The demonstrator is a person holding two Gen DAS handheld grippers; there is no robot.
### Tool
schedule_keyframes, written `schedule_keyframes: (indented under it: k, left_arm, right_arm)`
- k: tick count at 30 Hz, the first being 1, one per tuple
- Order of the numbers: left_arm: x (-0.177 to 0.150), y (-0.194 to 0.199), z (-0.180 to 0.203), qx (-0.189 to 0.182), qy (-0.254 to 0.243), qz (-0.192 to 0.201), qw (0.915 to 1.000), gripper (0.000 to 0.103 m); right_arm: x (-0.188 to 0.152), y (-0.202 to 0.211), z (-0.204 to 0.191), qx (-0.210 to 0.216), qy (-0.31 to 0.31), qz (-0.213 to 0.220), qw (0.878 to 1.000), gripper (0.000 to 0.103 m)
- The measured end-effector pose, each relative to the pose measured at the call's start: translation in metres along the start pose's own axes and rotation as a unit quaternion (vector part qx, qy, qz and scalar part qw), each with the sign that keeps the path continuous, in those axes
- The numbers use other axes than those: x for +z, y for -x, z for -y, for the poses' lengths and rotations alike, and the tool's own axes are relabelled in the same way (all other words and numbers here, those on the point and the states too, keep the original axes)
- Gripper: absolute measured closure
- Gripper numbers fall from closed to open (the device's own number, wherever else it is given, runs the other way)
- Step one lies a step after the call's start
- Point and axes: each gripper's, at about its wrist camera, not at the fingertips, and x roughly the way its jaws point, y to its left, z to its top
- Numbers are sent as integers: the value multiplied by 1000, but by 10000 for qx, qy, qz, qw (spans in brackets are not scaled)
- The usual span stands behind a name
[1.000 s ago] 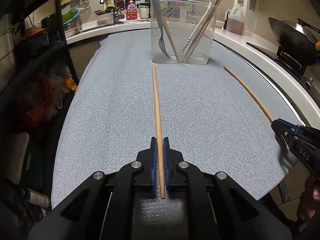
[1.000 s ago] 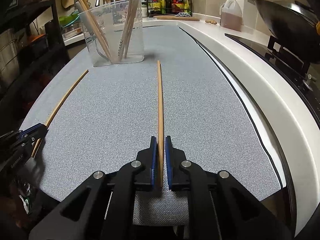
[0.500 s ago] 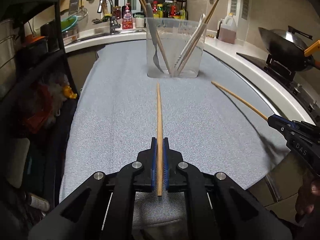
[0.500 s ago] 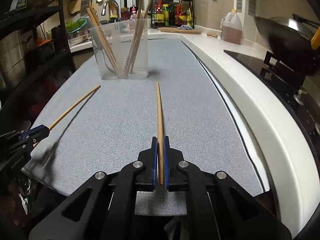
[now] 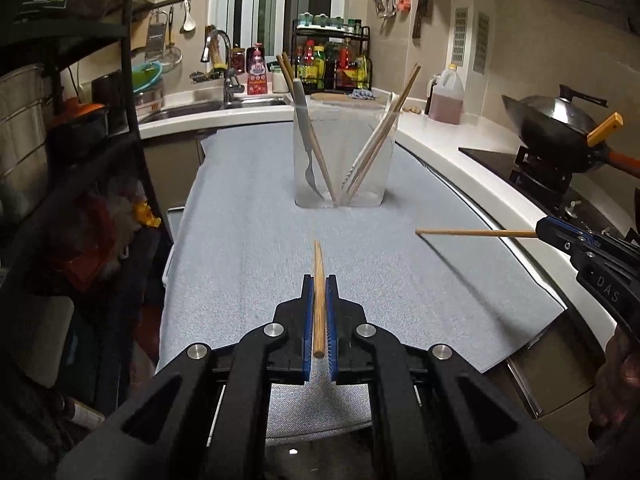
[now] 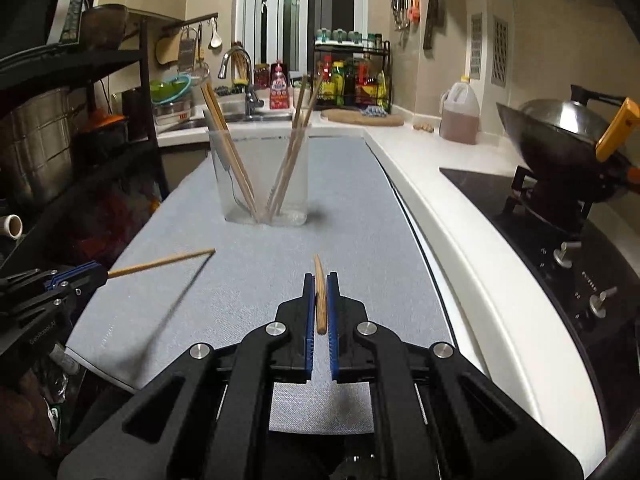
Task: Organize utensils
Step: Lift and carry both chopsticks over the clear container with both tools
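Note:
My left gripper [image 5: 319, 280] is shut on a wooden chopstick [image 5: 319, 276] that points forward, lifted off the grey cloth [image 5: 248, 264]. The right gripper [image 6: 320, 278] is likewise shut on a second wooden chopstick [image 6: 320, 292], held above the cloth. Each view shows the other gripper's chopstick in the air: the right-hand chopstick [image 5: 476, 233] and the left-hand chopstick [image 6: 160, 265]. Ahead stands a clear plastic holder [image 5: 344, 196] with a fork [image 5: 306, 148] and several chopsticks leaning in it; the clear holder [image 6: 266, 204] also shows in the right wrist view.
A white counter [image 6: 460, 216] runs along the right with a stove and a wok [image 6: 560, 140]. An oil jug [image 6: 460, 114] stands behind it. Sink and tap [image 5: 224, 76] lie at the back, a dark shelf rack [image 5: 80, 160] on the left.
Both grippers have risen with their chopsticks, which lay flat on the cloth a second ago. The holder now appears farther away and lower in both views.

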Motion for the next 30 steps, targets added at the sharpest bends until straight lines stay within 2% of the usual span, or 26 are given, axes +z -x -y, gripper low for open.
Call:
schedule_keyframes:
  k: [6,13,23,30]
  left_arm:
    - [22,18,-5,-20,55,289,9996,97]
    - [61,16,-23,-130,185,468,9986,97]
    - [133,1,-44,-434,357,301,9980,97]
    - [193,-8,-47,-697,375,270,9965,97]
  right_arm:
    - [24,14,-4,108,14,257,9996,97]
    - [53,13,-11,273,69,437,9986,97]
    - [113,-6,-13,664,-111,366,9971,97]
    - [170,-19,-10,965,-203,543,9936,97]
